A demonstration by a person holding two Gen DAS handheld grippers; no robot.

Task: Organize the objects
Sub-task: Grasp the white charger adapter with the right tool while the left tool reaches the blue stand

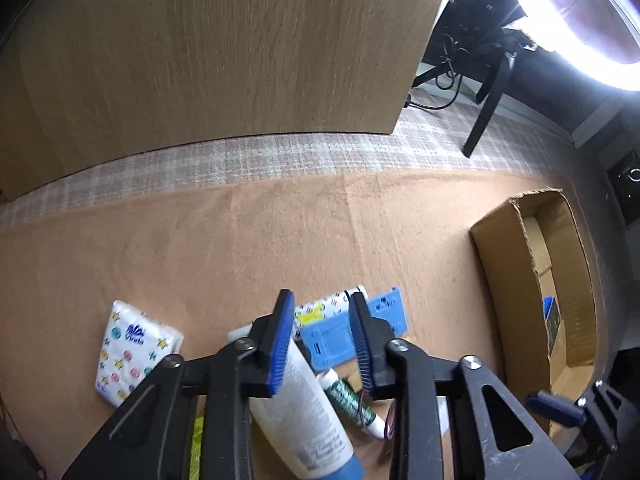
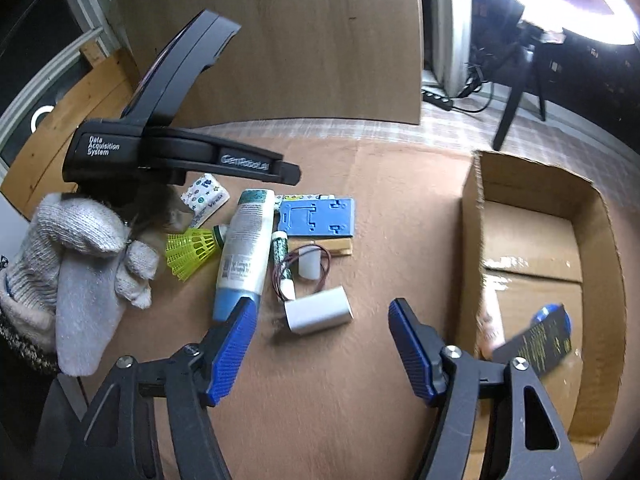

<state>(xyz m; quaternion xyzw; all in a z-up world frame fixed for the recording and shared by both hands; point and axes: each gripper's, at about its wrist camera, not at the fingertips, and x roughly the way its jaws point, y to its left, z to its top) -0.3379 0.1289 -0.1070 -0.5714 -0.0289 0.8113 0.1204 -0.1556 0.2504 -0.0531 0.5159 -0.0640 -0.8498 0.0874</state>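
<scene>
Clutter for sorting is spread on a brown felt mat (image 2: 340, 400), with an open cardboard box (image 2: 472, 216) set to the right of it. The left gripper (image 1: 322, 340) is seen with its blue-padded jaws parted and nothing caught between them; it hangs over the pile. Beneath and between its jaws a white lotion tube (image 1: 304, 404) with a blue cap is seen lying lengthwise. Just beyond its right jaw a blue plastic plate (image 1: 340, 338) is found, and a patterned tissue packet (image 1: 134, 354) lies well off to its left. A slim green-labelled stick (image 1: 348, 396) lies just right of the tube, under the right jaw.

The right gripper (image 2: 322, 344) is likewise spread wide and empty, held low over the mat. Just ahead of it, between its jaws, a small white cylinder (image 2: 320, 314) lies on its side. The blue cap of the tube is met right at the tip of its left jaw. Farther ahead, a white cap (image 2: 310, 266) ringed by a thin red wire loop (image 2: 326, 270) is seen, and a yellow-green shuttlecock (image 2: 192, 252) lies ahead and to the left, touching the tube. To the right of its right jaw, inside the box, a dark flat package (image 2: 540, 342) with yellow print is seen resting tilted. The gloved left hand (image 2: 80, 252) is seen gripping the other tool's handle at the far left.
</scene>
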